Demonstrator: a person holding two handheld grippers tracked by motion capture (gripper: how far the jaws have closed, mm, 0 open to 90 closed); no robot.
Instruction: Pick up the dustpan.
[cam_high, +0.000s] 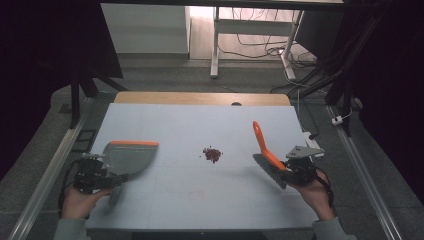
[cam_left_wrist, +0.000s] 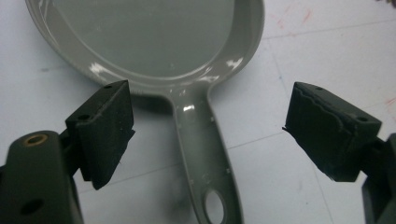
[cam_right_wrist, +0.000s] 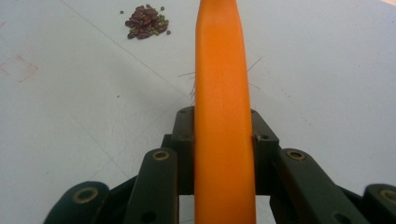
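A grey dustpan (cam_high: 131, 156) with an orange front lip lies on the table at the left. Its grey handle (cam_left_wrist: 205, 149) runs between the jaws of my left gripper (cam_left_wrist: 210, 126), which stand open and well apart on either side without touching it. In the high view the left gripper (cam_high: 116, 178) hovers over that handle. My right gripper (cam_high: 291, 172) is shut on the orange handle (cam_right_wrist: 222, 93) of a hand brush (cam_high: 265, 150), whose dark bristles (cam_high: 270, 172) sit low by the table. A small pile of dark red beans (cam_high: 212, 154) (cam_right_wrist: 145, 21) lies mid-table between the two.
The pale blue table top (cam_high: 200, 200) has a wooden strip along its far edge (cam_high: 200, 98). Metal rails run down both sides of the table. Desk legs and cables (cam_high: 260, 45) stand on the floor beyond.
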